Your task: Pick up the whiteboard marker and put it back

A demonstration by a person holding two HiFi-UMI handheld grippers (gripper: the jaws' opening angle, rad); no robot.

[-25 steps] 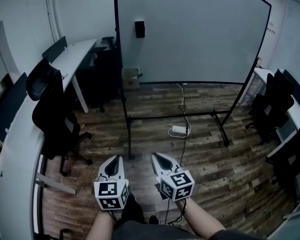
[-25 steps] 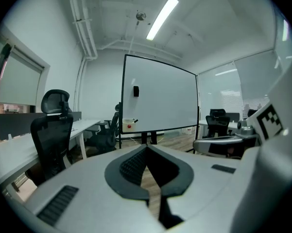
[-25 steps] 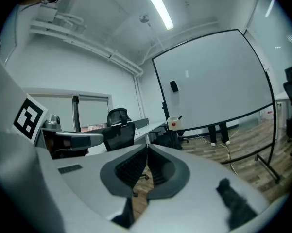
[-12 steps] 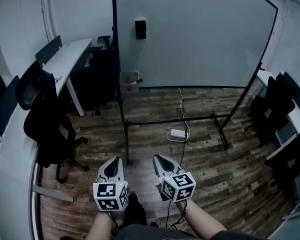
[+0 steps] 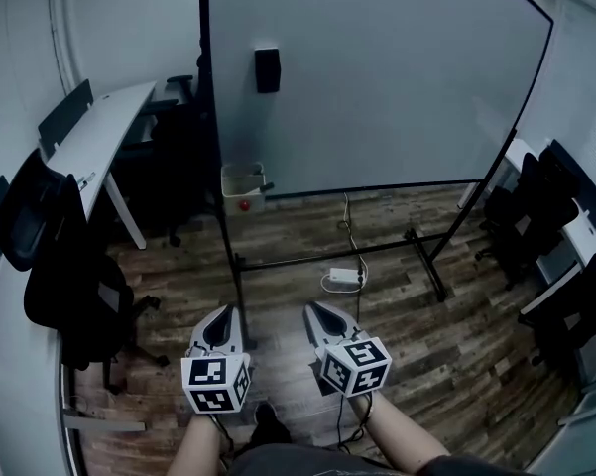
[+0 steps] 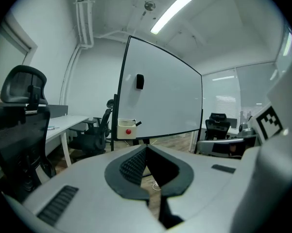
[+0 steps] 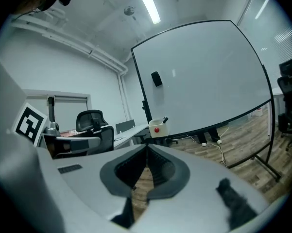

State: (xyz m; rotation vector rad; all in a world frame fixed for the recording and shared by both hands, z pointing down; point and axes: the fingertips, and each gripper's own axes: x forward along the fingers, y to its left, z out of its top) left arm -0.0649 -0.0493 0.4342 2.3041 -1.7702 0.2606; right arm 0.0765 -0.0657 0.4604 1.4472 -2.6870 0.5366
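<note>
Approaching whiteboard (image 5: 377,77): box (image 5: 242,180) at its lower left corner sits lower in head view than before. Apparent marker (image 6: 137,124) pokes from that box. Left gripper (image 5: 224,315), right gripper (image 5: 315,313): jaws pressed together, empty.

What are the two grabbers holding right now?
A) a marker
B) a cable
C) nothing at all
C: the left gripper and the right gripper both have their jaws closed together, with nothing between them.
</note>
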